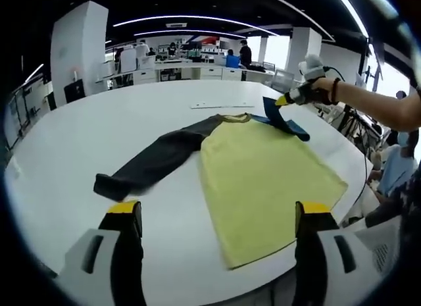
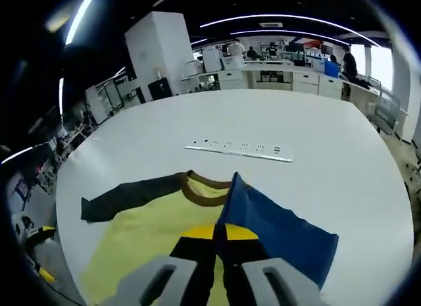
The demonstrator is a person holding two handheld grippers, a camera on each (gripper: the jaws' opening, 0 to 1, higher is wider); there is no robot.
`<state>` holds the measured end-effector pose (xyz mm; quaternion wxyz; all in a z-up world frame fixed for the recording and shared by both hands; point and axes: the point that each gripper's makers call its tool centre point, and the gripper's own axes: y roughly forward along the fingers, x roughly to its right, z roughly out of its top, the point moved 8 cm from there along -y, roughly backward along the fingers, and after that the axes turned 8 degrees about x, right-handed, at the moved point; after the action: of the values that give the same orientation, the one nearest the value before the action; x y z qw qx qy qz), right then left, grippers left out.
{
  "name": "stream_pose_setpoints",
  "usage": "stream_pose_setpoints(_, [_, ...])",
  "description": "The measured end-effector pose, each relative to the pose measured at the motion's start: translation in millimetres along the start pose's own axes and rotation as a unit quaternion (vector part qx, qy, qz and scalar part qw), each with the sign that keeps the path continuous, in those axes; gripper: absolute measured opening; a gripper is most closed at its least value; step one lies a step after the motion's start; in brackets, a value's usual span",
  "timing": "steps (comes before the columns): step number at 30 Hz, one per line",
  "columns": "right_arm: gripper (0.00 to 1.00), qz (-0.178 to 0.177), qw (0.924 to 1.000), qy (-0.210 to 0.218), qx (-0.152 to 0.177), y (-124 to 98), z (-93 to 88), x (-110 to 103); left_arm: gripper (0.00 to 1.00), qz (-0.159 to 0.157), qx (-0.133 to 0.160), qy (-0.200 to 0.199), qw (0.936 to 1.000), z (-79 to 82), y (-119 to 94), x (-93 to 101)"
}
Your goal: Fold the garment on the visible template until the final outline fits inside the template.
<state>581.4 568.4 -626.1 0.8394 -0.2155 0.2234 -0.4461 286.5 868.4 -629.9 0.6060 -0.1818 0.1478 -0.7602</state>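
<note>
Left tongs (image 1: pixel 220 217) spread wide and empty, right tongs (image 2: pixel 219 235) pinched closed, raised

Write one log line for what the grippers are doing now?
left gripper: open, hovering | right gripper: shut on blue sleeve | shirt: flat on table

This is a big open-plan lab or office hall. Long curved light strips (image 2: pixel 289 18) run over a dark ceiling, white pillars (image 1: pixel 77 46) stand around, and people work at white counters (image 2: pixel 289 79) in the back (some seated), behind a wide white surface (image 1: pixel 131 115).
</note>
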Motion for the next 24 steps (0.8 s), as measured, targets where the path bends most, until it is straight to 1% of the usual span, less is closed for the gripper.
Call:
stream_pose_setpoints(4, [0.00,0.007,0.9999,-0.009,-0.003,4.9,0.9,-11.0,0.94,0.000,-0.002,0.002,1.0000,-1.4,-0.3,0.7])
stream_pose_setpoints(7, [0.00,0.015,0.9997,-0.018,-0.003,9.4,2.2,-22.2,0.99,0.012,0.009,-0.007,0.9999,-2.9,-0.8,-1.7])
stream_pose_setpoints(10, [0.00,0.024,0.9995,-0.018,-0.001,13.3,4.1,-31.1,0.97,0.014,0.001,-0.008,0.9999,-4.8,-1.5,-3.1])
stream_pose_setpoints(13, [0.00,0.035,0.9993,-0.010,-0.002,17.0,4.7,-39.9,0.97,0.018,0.010,-0.006,0.9998,-4.1,-3.8,-3.5])
stream_pose_setpoints(16, [0.00,0.041,0.9991,-0.013,-0.004,19.7,5.8,-48.3,0.97,0.021,0.009,-0.005,0.9997,-5.6,-4.8,-6.0])
stream_pose_setpoints(24, [0.00,0.059,0.9980,-0.021,-0.005,25.7,8.5,-69.7,0.95,0.010,-0.004,-0.008,0.9999,-11.0,-4.2,-2.2])
